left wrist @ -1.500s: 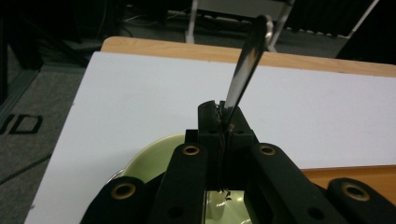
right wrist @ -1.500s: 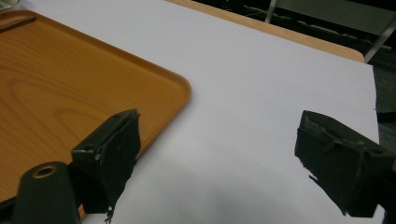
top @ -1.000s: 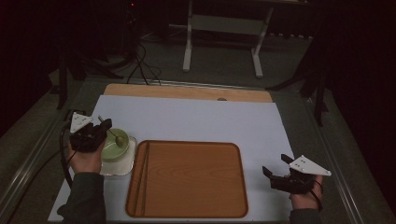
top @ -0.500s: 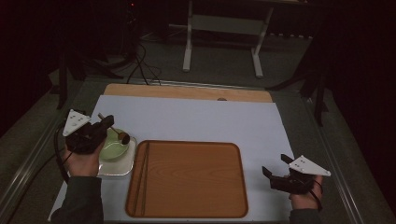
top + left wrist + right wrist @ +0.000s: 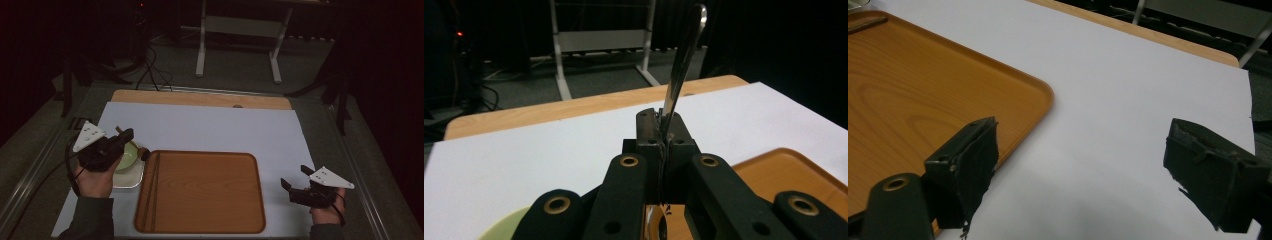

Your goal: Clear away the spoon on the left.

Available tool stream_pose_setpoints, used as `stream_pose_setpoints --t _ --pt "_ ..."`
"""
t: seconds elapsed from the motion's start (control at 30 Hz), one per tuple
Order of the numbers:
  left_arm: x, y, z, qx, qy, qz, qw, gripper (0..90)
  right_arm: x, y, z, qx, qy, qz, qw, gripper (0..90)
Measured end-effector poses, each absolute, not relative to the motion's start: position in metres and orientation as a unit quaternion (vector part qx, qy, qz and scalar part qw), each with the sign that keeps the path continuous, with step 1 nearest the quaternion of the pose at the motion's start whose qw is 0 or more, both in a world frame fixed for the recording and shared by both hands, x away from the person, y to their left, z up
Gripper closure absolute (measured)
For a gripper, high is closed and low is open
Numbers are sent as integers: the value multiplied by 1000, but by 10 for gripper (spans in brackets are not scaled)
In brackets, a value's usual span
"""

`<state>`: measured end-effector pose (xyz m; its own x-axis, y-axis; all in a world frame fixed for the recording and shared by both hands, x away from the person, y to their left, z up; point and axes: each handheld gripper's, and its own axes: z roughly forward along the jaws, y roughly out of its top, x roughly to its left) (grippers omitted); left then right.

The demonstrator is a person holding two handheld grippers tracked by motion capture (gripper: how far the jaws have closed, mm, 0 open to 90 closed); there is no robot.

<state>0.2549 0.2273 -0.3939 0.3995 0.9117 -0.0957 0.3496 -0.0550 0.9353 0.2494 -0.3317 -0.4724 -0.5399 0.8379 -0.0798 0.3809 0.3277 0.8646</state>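
My left gripper hangs over a pale green bowl at the table's left. It is shut on a thin metal utensil, whose handle rises above the closed jaws; in the left gripper view the gripper hides the lower end. The bowl's rim shows below the jaws. To the right of the wooden tray, my right gripper rests low over the white mat. It is open, and between its pads there is only bare mat.
The bowl stands in a small metal dish beside the wooden tray's left edge. The tray has a thin dark strip along its left side. Beyond the mat are a wooden board edge, floor cables and a white stand.
My left gripper has lifted a little over the bowl with the utensil in its jaws, and its tips have swung slightly to the right. The right gripper has kept still.
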Motion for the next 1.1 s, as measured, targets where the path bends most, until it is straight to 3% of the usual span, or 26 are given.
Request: stream_pose_setpoints --t 1.1 --pt "240 185 -429 734 462 182 464 892 249 -332 -473 396 770 423 269 141"
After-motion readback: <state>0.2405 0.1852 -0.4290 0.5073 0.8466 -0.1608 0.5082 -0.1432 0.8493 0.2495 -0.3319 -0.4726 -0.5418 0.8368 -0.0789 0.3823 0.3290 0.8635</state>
